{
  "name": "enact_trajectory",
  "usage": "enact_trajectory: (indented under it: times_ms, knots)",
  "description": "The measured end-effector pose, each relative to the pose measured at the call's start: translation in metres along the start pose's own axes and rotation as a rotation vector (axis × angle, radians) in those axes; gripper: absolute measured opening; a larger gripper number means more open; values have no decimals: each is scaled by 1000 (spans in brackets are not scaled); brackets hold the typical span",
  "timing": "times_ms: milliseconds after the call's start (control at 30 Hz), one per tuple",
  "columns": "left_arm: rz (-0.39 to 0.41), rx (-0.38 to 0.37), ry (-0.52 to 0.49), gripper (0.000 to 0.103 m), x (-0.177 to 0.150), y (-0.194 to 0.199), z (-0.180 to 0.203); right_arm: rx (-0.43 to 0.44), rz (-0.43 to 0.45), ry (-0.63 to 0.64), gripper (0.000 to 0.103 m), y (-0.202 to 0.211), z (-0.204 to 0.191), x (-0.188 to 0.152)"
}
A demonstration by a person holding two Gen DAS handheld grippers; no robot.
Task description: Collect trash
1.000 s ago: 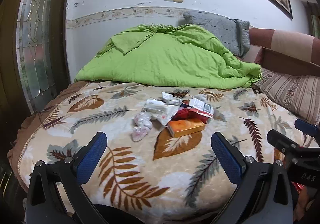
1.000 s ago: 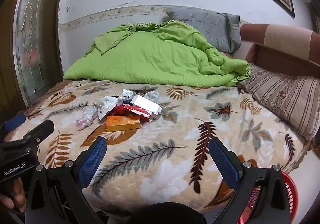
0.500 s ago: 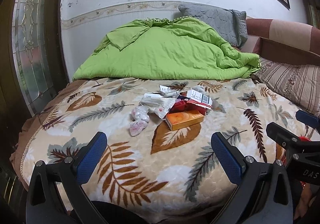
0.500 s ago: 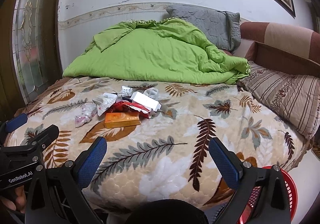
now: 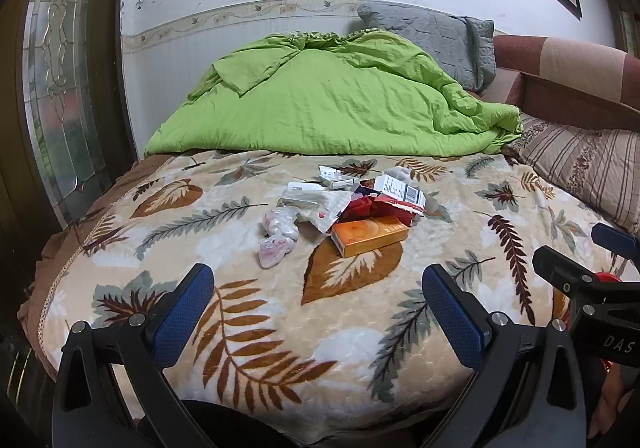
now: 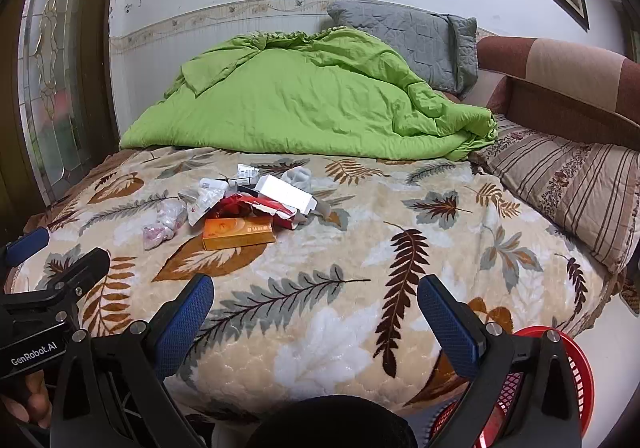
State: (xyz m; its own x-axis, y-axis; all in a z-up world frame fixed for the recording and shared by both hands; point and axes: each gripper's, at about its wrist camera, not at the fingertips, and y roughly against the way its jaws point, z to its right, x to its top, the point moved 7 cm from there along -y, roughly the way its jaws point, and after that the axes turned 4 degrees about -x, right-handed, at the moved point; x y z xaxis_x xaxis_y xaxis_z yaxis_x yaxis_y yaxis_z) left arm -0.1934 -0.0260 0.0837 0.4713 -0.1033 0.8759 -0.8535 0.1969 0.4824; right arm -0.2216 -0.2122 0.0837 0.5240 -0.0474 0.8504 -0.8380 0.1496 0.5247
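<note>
A heap of trash lies mid-bed on the leaf-patterned blanket (image 5: 360,328): an orange box (image 5: 370,236) (image 6: 239,233), a red wrapper (image 5: 372,205) (image 6: 248,207), a white carton (image 5: 400,189) (image 6: 286,193), clear plastic bags (image 5: 278,236) (image 6: 164,226) and small packets (image 5: 334,177). My left gripper (image 5: 318,304) hangs open over the bed's near edge, short of the heap. My right gripper (image 6: 316,306) is open too, lower right of the heap, nothing between its fingers. A red mesh basket (image 6: 576,376) stands on the floor at the bed's right corner.
A green quilt (image 5: 332,103) is piled at the back with a grey pillow (image 5: 436,39) behind it. A striped pillow (image 6: 568,187) and brown headboard (image 6: 560,87) fill the right. A glass-panelled door (image 5: 56,87) stands left. A hand (image 6: 24,404) holds the other gripper.
Both grippers have drawn back and slightly up from the bed, so the trash heap looks a little farther and the red basket shows more. Jaws stay open.
</note>
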Motion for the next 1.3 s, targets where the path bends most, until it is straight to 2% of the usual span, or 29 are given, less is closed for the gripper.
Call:
enact_trajectory:
  times_ms: [900,1000,1200,1300]
  knots:
    - [-35,-6,20,103,-8,-8,1,-6,-41,0,103,-5,6,-6]
    - [-52,-12,37,103,-7,-13,-5,23,-57,0,103,-10,2,-2]
    - [-138,-37,198,103,4,-44,-47,135,-107,-16,103,-25,-12,4]
    - [-180,-25,251,103,8,-66,-66,191,-142,-25,102,-37,-20,5]
